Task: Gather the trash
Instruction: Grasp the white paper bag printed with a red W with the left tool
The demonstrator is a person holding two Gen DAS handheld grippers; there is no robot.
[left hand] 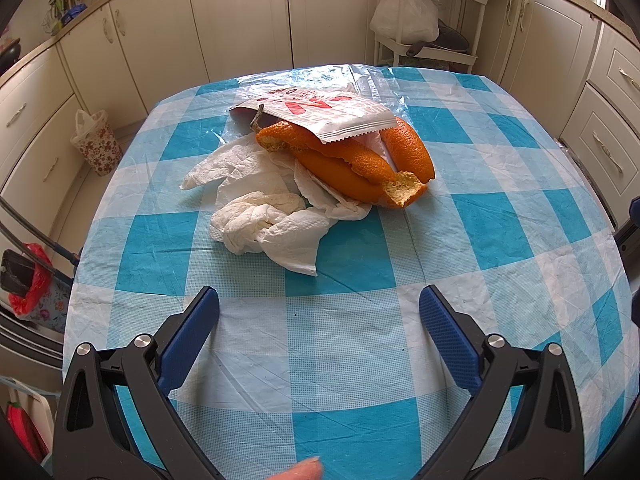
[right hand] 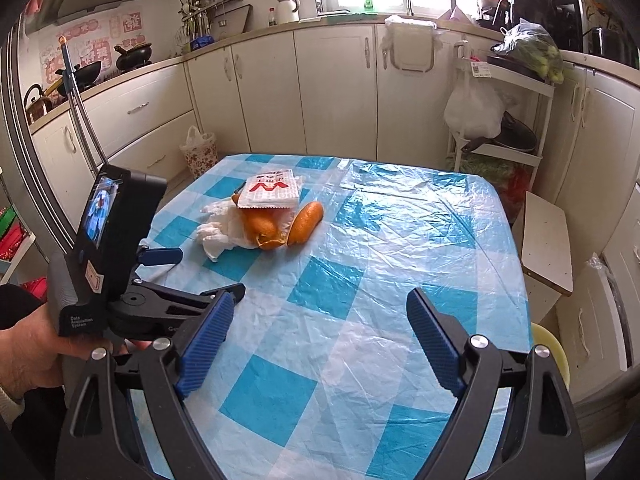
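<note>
A pile of trash lies on the blue-and-white checked table point(left hand: 500, 220): crumpled white tissues point(left hand: 264, 216), orange peel point(left hand: 360, 164) and a white wrapper with red print point(left hand: 320, 110) lying on top of the peel. My left gripper point(left hand: 319, 306) is open and empty, just short of the tissues. In the right wrist view the pile sits far ahead: tissues point(right hand: 218, 232), peel point(right hand: 306, 222), wrapper point(right hand: 270, 192). My right gripper point(right hand: 320, 316) is open and empty over the table point(right hand: 400, 240). The left gripper point(right hand: 188, 276) shows there at the left, hand-held.
A floral waste basket with a white liner point(left hand: 96, 140) stands on the floor left of the table, also in the right wrist view point(right hand: 199, 152). A white shelf cart with bags point(right hand: 492, 108) and a stool point(right hand: 546, 236) stand at the right. Cabinets line the walls.
</note>
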